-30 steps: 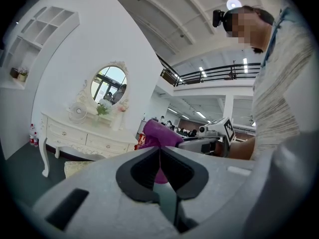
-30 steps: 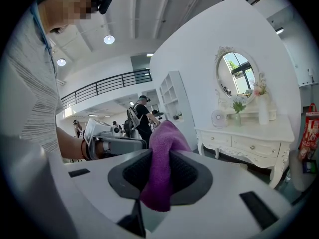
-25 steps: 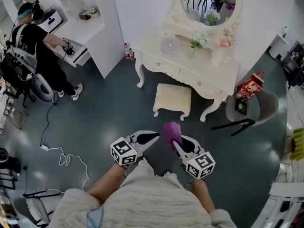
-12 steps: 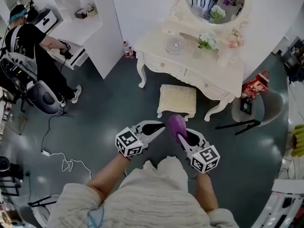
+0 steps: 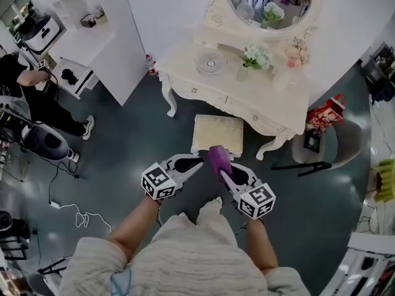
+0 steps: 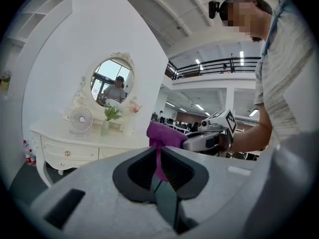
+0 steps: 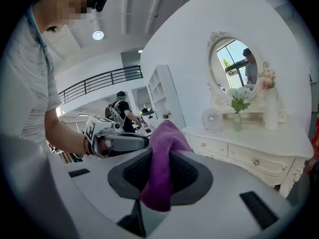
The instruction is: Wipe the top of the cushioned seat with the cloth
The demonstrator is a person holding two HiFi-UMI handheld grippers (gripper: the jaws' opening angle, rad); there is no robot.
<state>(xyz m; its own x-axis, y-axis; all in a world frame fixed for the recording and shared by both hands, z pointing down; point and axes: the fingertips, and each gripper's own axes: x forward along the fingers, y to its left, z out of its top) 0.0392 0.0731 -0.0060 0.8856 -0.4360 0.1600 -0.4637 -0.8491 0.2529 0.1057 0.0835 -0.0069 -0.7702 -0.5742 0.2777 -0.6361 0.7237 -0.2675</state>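
Note:
The cream cushioned seat point(image 5: 217, 134) stands on the dark floor in front of the dressing table point(image 5: 247, 100). My right gripper point(image 5: 221, 170) is shut on a purple cloth point(image 5: 216, 158), which bunches above its jaws just short of the seat's near edge. In the right gripper view the cloth point(image 7: 162, 166) hangs between the pads and over the right gripper point(image 7: 159, 176). My left gripper point(image 5: 198, 161) is shut with nothing in it, close beside the cloth. From the left gripper view, the left gripper point(image 6: 157, 158) points past the cloth point(image 6: 164, 135).
The dressing table carries a small fan point(image 5: 210, 61), a vase of flowers point(image 5: 254, 59) and an oval mirror point(image 5: 268, 2). A grey chair point(image 5: 321, 148) and a red bag point(image 5: 324, 112) stand at the right. White shelves point(image 5: 92, 39), another person point(image 5: 28, 88) and floor cables point(image 5: 80, 213) are on the left.
Both grippers have moved forward toward the seat, the cloth still in the right one. The seat now lies just beyond their tips.

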